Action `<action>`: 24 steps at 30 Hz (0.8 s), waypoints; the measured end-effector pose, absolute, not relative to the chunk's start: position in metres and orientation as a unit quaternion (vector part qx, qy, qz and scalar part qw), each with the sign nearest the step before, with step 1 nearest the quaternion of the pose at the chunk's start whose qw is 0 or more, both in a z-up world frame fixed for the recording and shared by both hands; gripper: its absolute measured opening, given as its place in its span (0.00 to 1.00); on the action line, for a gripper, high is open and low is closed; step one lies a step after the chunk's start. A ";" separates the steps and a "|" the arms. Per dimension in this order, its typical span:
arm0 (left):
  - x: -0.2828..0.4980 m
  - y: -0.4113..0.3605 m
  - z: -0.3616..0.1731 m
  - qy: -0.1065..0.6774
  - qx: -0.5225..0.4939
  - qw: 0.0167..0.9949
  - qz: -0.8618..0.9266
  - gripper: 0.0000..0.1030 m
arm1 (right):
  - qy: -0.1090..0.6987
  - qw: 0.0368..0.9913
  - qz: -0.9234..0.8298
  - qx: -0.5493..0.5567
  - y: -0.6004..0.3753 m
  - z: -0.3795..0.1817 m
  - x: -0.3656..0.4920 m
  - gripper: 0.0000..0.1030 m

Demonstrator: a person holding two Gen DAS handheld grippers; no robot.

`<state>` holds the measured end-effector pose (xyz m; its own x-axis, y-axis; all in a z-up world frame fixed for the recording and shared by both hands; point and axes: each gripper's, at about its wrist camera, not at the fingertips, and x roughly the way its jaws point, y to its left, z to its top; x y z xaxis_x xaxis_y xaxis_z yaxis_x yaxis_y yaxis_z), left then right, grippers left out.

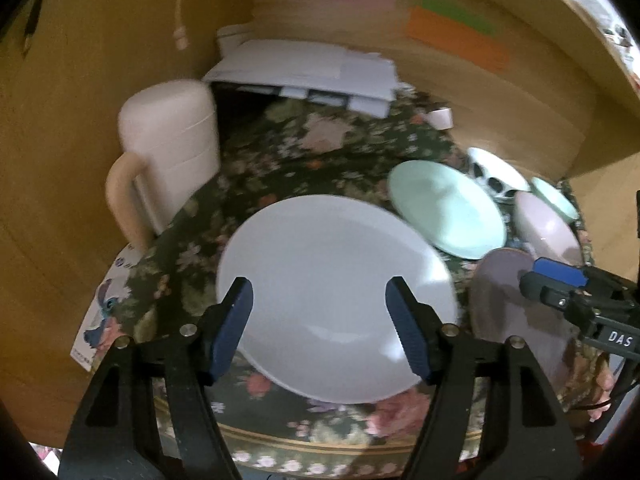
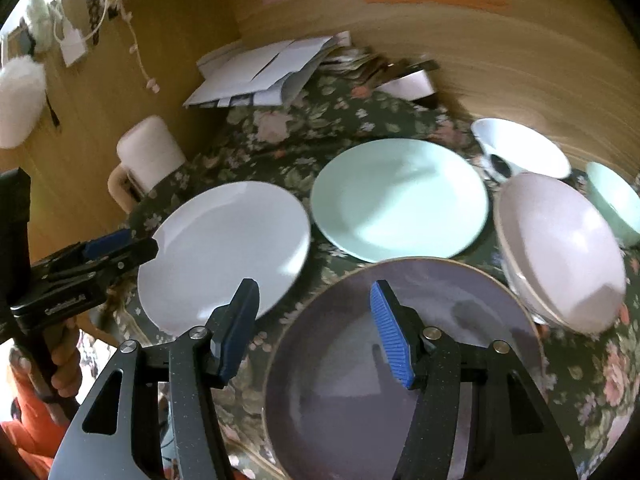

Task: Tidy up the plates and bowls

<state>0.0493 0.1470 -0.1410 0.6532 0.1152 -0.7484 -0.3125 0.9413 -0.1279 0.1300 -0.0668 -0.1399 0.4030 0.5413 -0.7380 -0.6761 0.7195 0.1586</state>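
Note:
A white plate lies on the floral tablecloth, with a mint green plate to its right and a mauve plate nearest me. A pink bowl, a white patterned bowl and a mint bowl stand at the right. My left gripper is open and empty above the white plate. My right gripper is open and empty above the mauve plate's left edge.
A cream jug with a handle stands at the left by the wooden wall. Papers are piled at the back. A small white cup sits at the back right. A cartoon card lies at the table's left edge.

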 end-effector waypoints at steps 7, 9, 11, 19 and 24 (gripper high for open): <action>0.049 0.172 -0.163 0.420 -0.134 0.887 0.142 0.67 | 0.430 0.814 0.375 -0.111 -0.034 -0.155 0.143 0.53; 0.050 0.178 -0.168 0.425 -0.138 0.883 0.143 0.67 | 0.435 0.809 0.376 -0.118 -0.026 -0.160 0.146 0.53; 0.051 0.183 -0.173 0.430 -0.143 0.880 0.145 0.67 | 0.443 0.803 0.377 -0.128 -0.017 -0.166 0.151 0.53; 0.057 0.197 -0.186 0.438 -0.156 0.874 0.140 0.66 | 0.476 0.786 0.375 -0.123 0.001 -0.186 0.172 0.53; 0.062 0.203 -0.190 0.443 -0.165 0.871 0.135 0.55 | 0.483 0.783 0.373 -0.119 0.008 -0.191 0.179 0.50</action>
